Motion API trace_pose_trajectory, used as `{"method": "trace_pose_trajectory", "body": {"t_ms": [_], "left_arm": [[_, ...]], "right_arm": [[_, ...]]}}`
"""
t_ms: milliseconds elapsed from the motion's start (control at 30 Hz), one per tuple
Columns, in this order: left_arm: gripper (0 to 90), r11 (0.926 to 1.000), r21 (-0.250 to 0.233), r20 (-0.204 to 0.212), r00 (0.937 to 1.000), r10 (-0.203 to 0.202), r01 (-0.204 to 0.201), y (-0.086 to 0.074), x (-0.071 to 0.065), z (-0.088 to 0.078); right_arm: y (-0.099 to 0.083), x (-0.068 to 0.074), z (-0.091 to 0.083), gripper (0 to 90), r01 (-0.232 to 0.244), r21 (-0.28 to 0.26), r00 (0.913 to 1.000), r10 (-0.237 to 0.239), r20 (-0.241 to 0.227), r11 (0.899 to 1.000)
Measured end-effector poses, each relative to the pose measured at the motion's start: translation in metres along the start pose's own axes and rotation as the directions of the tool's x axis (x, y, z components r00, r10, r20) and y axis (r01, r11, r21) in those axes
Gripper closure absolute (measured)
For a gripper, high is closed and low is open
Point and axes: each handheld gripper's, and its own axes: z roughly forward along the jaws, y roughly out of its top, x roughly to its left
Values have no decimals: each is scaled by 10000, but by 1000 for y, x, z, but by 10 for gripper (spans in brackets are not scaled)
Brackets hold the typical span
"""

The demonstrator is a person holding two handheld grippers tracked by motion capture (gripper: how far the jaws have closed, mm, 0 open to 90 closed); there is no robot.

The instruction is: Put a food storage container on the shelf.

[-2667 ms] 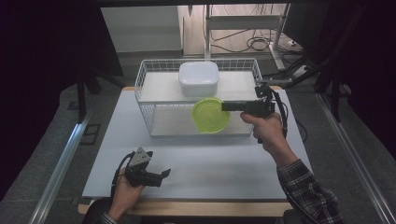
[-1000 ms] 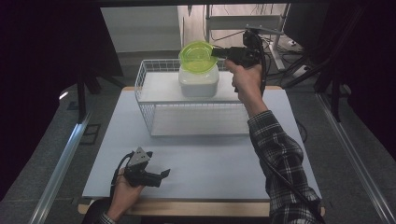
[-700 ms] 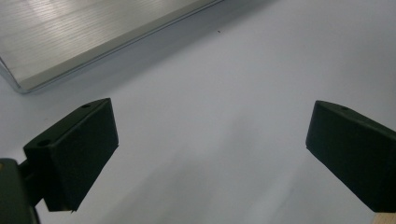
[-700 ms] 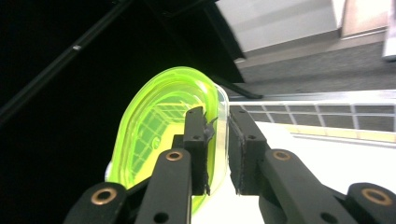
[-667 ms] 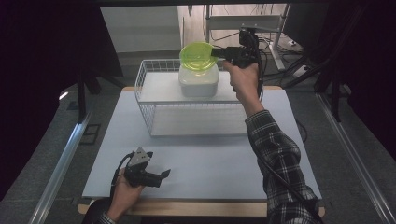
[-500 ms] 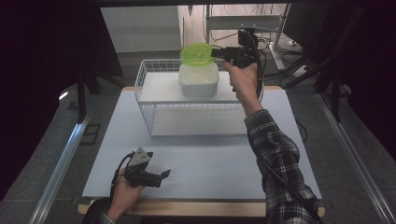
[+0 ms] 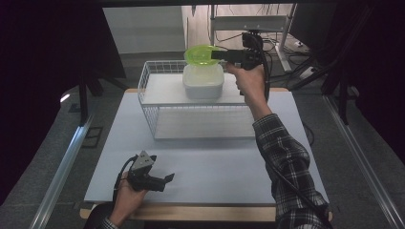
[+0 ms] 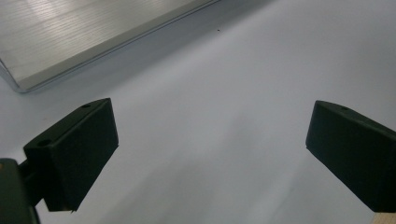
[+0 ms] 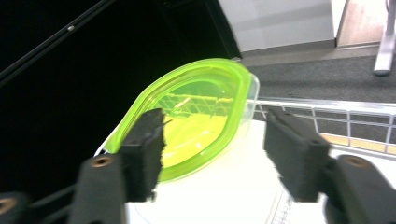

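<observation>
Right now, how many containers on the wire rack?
2: a white lidded container on the wire rack's top shelf, and a green bowl resting on its lid. None seen on the lower shelf.

dark curtains [image 7: 47, 71], grey carpet floor [image 7: 344, 138], white table [image 7: 215, 162]

Lid [image 9: 196, 116] near edge hidden behind left jaw of right tongs [image 9: 219, 154] in right gripper view; whether lid still touches a pad: cannot tell. Box [image 7: 203, 81] under lid: in right gripper view cut off at bottom edge, washed out white. Basket [image 7: 157, 102] far rim partly hidden behind box and hand in high view. Left tongs [image 8: 210, 154]: right jaw cut off by picture edge in left gripper view. Worktop [image 7: 215, 167] near edge hidden under left hand [image 7: 126, 200].
</observation>
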Motion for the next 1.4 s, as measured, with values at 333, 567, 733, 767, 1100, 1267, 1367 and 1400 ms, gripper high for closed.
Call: {"method": "trace_pose_trajectory", "body": {"t_ms": [333, 567, 733, 767, 1100, 1267, 1367, 1400], "left_arm": [[22, 10000, 0, -6, 10000, -29, 29, 0, 0, 0], [22, 10000, -8, -3, 10000, -45, 45, -1, 0, 0], [22, 10000, -12, -2, 10000, -36, 36, 0, 0, 1], [22, 10000, -11, 3, 10000, -50, 50, 0, 0, 1], [22, 10000, -9, 30, 10000, -32, 32, -1, 0, 1], [22, 10000, 22, 26, 10000, -12, 12, -1, 0, 1], [22, 10000, 19, 26, 10000, -12, 12, -1, 0, 1], [22, 10000, 18, 31, 10000, -15, 14, -1, 0, 1]], "right_arm": [[-16, 2, -3, 123, 1158, 156, 9925, -1151, -413, 9931], [-35, 1, -7, 67, 1770, 279, 9825, -1749, -636, 9838], [-48, -4, -11, 65, 1926, 275, 9791, -1902, -720, 9809], [-52, -6, -13, 65, 1989, 277, 9779, -1965, -714, 9796], [-72, -11, -22, 64, 2568, 285, 9650, -2546, -634, 9660], [-83, -9, -26, 65, 2965, 351, 9541, -2944, -552, 9544], [-89, -8, -29, 64, 3119, 393, 9495, -3099, -492, 9493], [-90, -7, -30, 64, 3175, 400, 9477, -3155, -479, 9474]]}}
